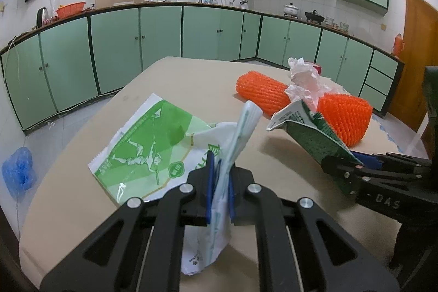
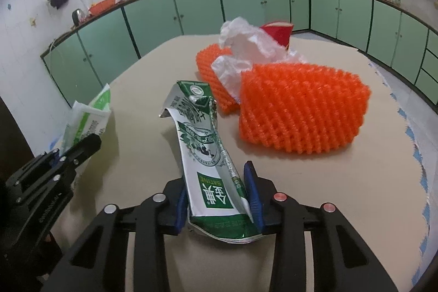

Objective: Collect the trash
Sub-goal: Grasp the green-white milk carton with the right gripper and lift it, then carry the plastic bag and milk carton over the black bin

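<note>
My left gripper is shut on a white and green plastic wrapper, held above the table. A flat green and white bag lies on the table to its left. My right gripper is shut on a flattened dark green milk carton; the carton also shows in the left wrist view. Beyond it lie two orange foam nets with crumpled white plastic between them. A red carton stands behind them.
The beige table has its far edge near green floor cabinets. A blue plastic bag hangs low at the left. A wooden door is at the right.
</note>
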A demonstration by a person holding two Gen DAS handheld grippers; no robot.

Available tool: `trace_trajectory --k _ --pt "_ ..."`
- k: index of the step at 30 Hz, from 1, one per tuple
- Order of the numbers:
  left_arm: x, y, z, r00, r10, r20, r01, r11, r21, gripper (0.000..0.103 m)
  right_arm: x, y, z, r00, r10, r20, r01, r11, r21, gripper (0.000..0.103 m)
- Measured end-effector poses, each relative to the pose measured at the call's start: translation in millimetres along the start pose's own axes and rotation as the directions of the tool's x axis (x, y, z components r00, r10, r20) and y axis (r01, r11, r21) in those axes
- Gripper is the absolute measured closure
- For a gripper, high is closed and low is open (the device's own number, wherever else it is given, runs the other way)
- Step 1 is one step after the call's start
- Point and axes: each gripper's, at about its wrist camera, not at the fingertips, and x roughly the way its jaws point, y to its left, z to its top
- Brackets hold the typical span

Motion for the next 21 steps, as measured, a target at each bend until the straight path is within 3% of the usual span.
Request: trace_trajectory --k 11,21 --pt "-26 -20 19 0.996 -0.043 0.077 0.044 0.999 -0.005 0.096 -57 -15 13 0.995 -0.006 0.1 0.003 1.0 0.031 0.068" --pt "-51 -59 36 0.977 -0.129 0.169 0.129 0.992 0.013 0.096 -99 -45 20 0.986 -0.055 0.156 0.041 0.995 0.091 0.068"
